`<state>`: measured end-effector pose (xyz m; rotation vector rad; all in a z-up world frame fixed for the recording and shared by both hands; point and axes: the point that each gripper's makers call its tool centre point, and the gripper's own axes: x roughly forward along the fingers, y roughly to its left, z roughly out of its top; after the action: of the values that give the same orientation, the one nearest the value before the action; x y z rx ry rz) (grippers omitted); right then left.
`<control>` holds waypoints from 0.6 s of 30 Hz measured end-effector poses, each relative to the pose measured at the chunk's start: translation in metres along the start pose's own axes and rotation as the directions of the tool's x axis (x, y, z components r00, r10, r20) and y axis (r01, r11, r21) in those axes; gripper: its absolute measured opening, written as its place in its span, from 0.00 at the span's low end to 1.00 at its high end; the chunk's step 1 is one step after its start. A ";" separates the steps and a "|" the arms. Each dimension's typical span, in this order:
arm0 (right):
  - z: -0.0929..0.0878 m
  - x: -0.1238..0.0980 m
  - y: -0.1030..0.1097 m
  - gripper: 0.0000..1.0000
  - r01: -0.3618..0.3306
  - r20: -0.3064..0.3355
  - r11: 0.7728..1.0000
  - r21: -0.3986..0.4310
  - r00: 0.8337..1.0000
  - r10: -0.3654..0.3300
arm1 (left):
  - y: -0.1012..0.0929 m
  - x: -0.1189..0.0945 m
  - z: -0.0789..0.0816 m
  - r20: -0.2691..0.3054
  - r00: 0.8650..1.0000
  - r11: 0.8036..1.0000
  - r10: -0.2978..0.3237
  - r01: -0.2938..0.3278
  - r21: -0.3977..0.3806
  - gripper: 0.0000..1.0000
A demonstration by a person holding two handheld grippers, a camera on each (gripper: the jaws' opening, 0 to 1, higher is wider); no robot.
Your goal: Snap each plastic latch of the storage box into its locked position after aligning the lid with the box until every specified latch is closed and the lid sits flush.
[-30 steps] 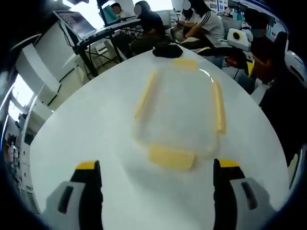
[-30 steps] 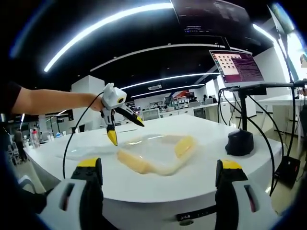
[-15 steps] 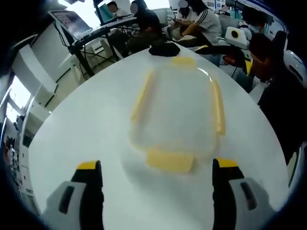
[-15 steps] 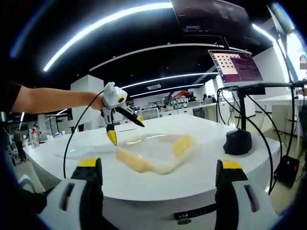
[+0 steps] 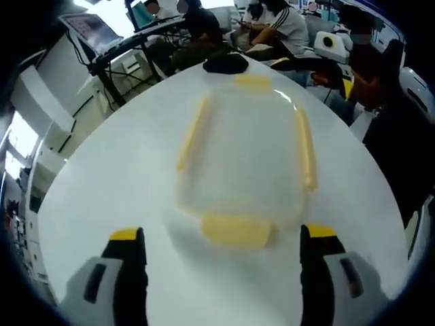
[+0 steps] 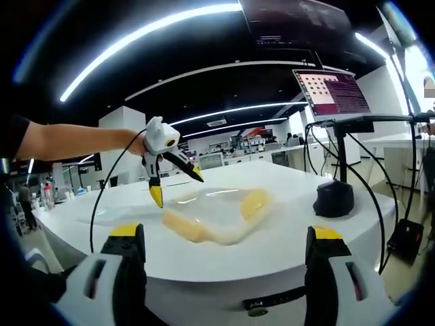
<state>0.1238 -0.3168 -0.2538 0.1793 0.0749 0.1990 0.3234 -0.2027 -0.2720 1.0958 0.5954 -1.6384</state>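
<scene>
**Four latches to close, none yet touched**

You are at the approach step. The box (image 5: pixel 241 159) sits on the white table (image 5: pixel 115 183) with its clear lid on; whether it seats flush I cannot tell. Yellow latches line its edges, and the near latch (image 5: pixel 236 231) lies at 12 o'clock from your left tool (image 5: pixel 221 255), just ahead of the wide-spread jaws and not touching them. The side latches run at 11 and 1 o'clock.

From your right tool (image 6: pixel 224 255), also spread wide and holding nothing, the box lies at 12 o'clock, well apart, with your left tool hanging above its far edge at 11 o'clock.

Next, I judge, bring the left tool down onto the near latch and press until it snaps.
</scene>
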 end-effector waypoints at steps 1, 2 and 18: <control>0.000 0.000 -0.001 0.99 0.001 0.000 1.000 0.001 1.000 -0.001 | 0.000 0.000 0.001 0.001 1.000 1.000 -0.002 0.002 0.002 0.93; 0.000 0.000 -0.001 0.99 0.002 0.000 1.000 0.002 1.000 -0.002 | 0.000 0.000 0.001 -0.002 1.000 1.000 -0.005 0.005 0.007 0.93; -0.001 -0.009 -0.015 0.99 0.028 0.007 1.000 0.009 1.000 -0.028 | -0.020 0.009 0.003 -0.041 0.999 0.998 -0.024 0.026 0.052 0.92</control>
<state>0.1176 -0.3329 -0.2570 0.1875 0.0714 0.1698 0.3033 -0.2029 -0.2808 1.1661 0.5975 -1.6645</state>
